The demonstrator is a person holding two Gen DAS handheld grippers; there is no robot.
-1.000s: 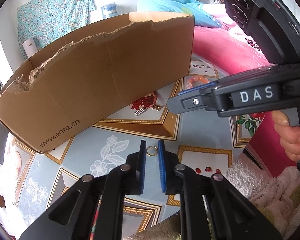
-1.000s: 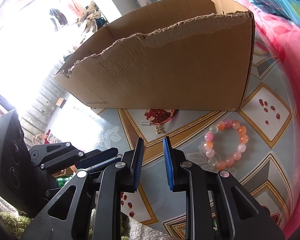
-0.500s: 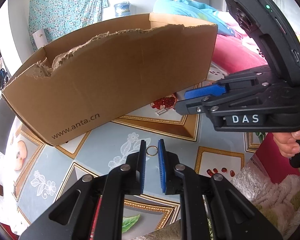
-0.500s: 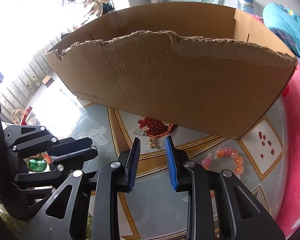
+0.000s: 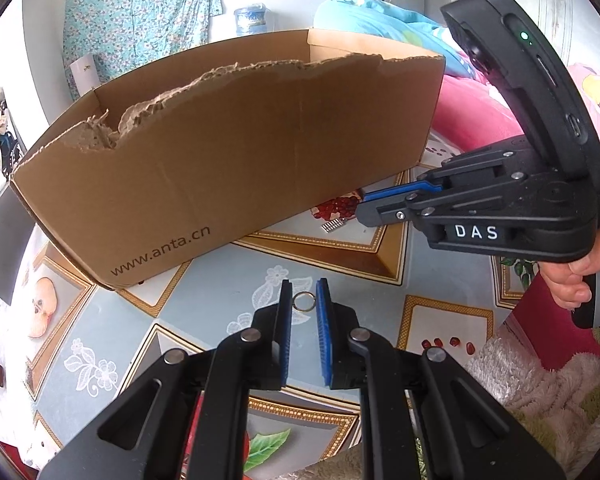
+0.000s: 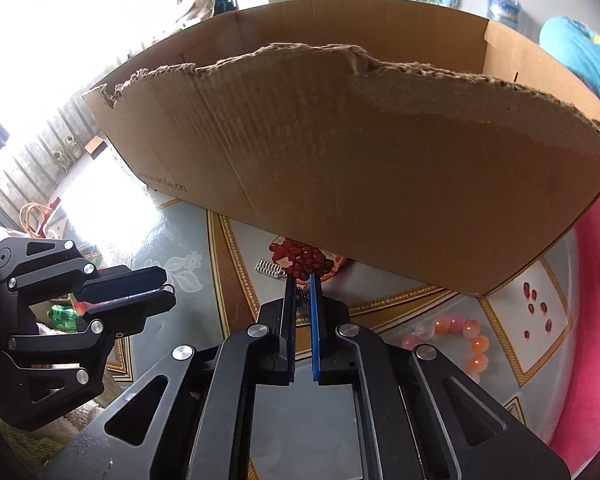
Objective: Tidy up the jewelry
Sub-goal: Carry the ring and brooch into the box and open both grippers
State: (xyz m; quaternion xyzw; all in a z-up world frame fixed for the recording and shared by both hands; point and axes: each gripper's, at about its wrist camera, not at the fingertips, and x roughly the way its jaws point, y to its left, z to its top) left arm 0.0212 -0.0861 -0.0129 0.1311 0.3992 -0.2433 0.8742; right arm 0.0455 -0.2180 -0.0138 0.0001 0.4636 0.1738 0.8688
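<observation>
A: Left gripper [image 5: 304, 300] is closed on a small gold ring [image 5: 303, 302], pinched only at the fingertips, just above the patterned bench [image 5: 204, 304]. Risk — a thin hoop held by its edges can twist and pop out on the way to the cardboard box [image 5: 228, 152].

B: Noted. Right gripper [image 6: 302, 286] has just been closing; its jaws now stand nearly together over a small dark charm [image 6: 302, 295] at the foot of the box wall. From its own camera I cannot tell whether the pads have really caught it.

A: If they haven't, it lifts away empty. The charm lies close to the silver clip [image 6: 269, 268] too — could drag it along.

B: The bead bracelet [image 6: 456, 340] waits on the bench, to the right. The torn box rim could snag either piece in passing.
</observation>
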